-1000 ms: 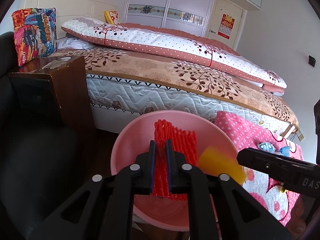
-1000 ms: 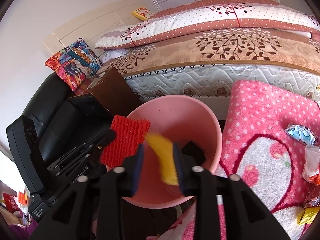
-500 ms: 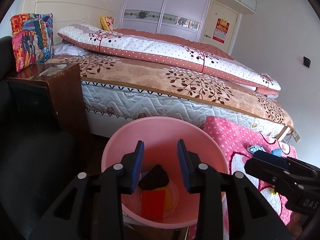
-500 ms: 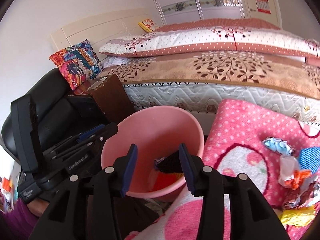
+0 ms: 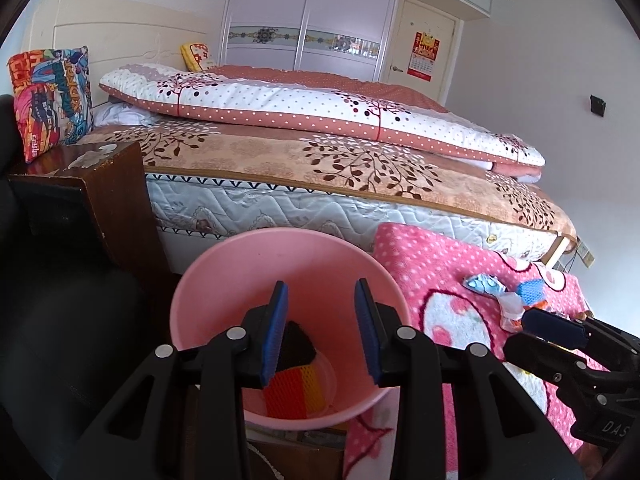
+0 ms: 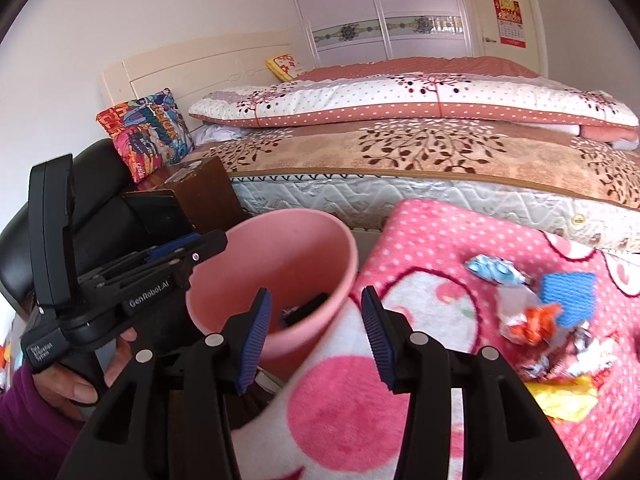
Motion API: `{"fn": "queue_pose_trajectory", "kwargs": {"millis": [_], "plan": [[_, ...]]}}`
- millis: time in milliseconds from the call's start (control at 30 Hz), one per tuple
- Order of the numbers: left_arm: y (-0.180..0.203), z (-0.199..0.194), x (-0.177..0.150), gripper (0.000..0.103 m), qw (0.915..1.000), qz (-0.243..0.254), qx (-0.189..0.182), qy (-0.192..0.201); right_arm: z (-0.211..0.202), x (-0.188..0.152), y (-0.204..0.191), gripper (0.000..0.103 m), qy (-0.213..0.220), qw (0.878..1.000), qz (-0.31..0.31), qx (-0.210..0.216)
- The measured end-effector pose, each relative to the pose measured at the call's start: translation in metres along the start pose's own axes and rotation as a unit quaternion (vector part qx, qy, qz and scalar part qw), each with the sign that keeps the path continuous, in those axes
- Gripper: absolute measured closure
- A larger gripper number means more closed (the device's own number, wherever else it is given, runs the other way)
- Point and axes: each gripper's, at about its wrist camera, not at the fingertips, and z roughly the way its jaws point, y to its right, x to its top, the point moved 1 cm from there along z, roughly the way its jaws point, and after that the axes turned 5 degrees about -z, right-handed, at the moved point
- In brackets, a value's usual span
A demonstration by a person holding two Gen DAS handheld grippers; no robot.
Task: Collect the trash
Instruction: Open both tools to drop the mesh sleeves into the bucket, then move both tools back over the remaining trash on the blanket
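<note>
Now both empty: left tongs (image 5: 321, 330) gape above the round pink plastic bin (image 5: 240, 264), right tongs (image 6: 316, 336) opening beside it

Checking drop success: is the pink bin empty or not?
Not empty. The pink bin stands upright with a red and yellow mesh piece and a dark piece at its bottom.

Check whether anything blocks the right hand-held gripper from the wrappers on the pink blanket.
Nothing visible does. The right hand-held gripper, jaws opening and empty, faces bare pink blanket; the wrappers lie uncovered to its right.
</note>
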Motion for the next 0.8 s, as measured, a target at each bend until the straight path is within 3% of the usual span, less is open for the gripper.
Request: {"fn": "queue_pose_trajectory", "kwargs": {"millis": [300, 567, 800], "plan": [[0.032, -0.006, -0.011, 0.069, 0.9999, 0.011, -0.002, -0.01, -0.04, -0.033, 0.024, 0.057, 0.014, 0.999, 0.011, -0.037], [0.065, -0.001, -0.033, 0.069, 0.9985, 0.011, -0.035, -0.041, -0.075, -0.069, 0.047, 0.057, 0.019, 0.997, 0.036, -0.07], [0.1, 0.0, -0.057, 0.069, 0.996, 0.024, -0.069, -0.053, -0.099, -0.088, 0.073, 0.047, 0.029, 0.992, 0.081, -0.091]]}}
